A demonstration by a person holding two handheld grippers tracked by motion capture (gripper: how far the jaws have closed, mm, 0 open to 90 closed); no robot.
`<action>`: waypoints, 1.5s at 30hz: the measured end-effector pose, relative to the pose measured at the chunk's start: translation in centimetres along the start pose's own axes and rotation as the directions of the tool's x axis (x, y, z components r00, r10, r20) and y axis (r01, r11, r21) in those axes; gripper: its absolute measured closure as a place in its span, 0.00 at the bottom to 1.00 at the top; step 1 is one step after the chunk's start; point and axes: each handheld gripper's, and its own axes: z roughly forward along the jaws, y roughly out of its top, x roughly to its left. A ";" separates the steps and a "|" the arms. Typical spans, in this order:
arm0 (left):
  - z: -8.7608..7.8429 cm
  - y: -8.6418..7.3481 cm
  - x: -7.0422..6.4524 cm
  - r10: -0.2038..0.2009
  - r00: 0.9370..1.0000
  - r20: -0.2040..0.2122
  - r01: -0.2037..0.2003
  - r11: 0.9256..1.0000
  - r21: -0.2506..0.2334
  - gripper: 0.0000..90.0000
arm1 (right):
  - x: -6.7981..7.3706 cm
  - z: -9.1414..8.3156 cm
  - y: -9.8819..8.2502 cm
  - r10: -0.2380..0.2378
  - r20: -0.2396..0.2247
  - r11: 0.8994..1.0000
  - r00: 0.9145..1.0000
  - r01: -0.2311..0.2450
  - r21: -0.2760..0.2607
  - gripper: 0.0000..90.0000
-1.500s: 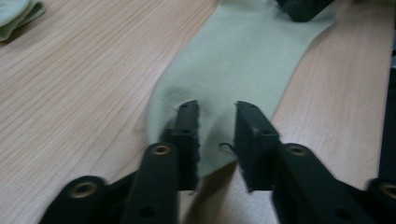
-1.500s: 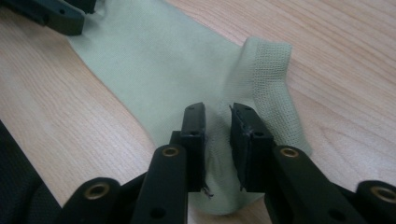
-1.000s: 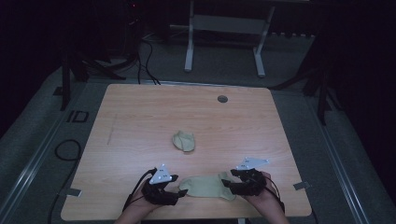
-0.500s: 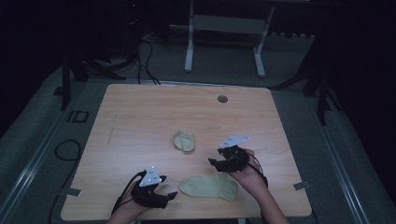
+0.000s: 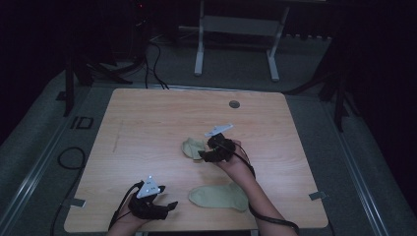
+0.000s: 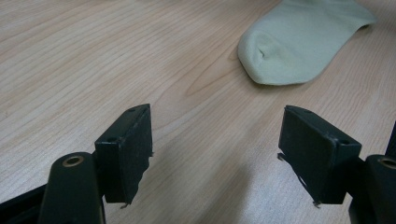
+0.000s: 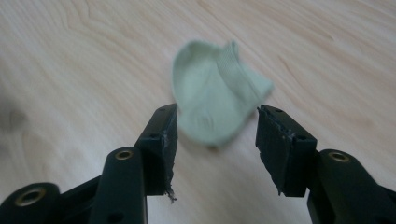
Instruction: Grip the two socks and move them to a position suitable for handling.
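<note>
Two pale green socks lie on the wooden table. One is crumpled near the middle. The other lies flat near the front edge. My right gripper hovers at the crumpled sock's right side. In the right gripper view the crumpled sock lies just past the open gripper; its jaws have just been closing a little, with nothing pressed between them. My left gripper stands open at the front left, apart from the flat sock. The left gripper view has that sock's toe beyond the empty gripper.
A dark round hole sits near the table's far edge. Grey tape tabs mark the front corners. Behind the table, a metal stand and cables are on the dark floor.
My right gripper left the flat sock's right end and moved away from me to the crumpled sock. My left gripper drew back leftward off the flat sock, which now lies free.
</note>
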 end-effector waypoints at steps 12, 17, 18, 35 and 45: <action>-0.1 0.0 -0.4 -0.028 0.999 -0.033 0.028 1.000 0.004 0.20 | 0.8 6.6 3.4 -0.015 0.070 0.993 0.997 0.007 0.119 0.46; -0.2 -0.2 -0.4 -0.019 0.999 -0.041 0.019 1.000 0.001 0.20 | 1.2 8.6 3.0 -0.041 0.097 0.983 0.994 0.022 0.184 0.44; -0.2 -0.3 -0.4 -0.018 0.999 -0.038 0.018 1.000 0.003 0.20 | 1.3 8.7 2.9 -0.056 0.100 0.983 0.993 0.037 0.177 0.46; 0.0 -0.3 -0.5 -0.017 1.000 -0.021 0.018 1.000 0.003 0.22 | 0.1 5.5 2.7 -0.044 0.134 0.983 0.990 0.018 0.184 0.91; 0.1 -0.1 -0.9 -0.008 1.000 -0.026 0.008 1.000 -0.001 0.22 | 0.6 -0.1 1.3 -0.072 0.149 0.990 0.986 0.052 0.132 0.91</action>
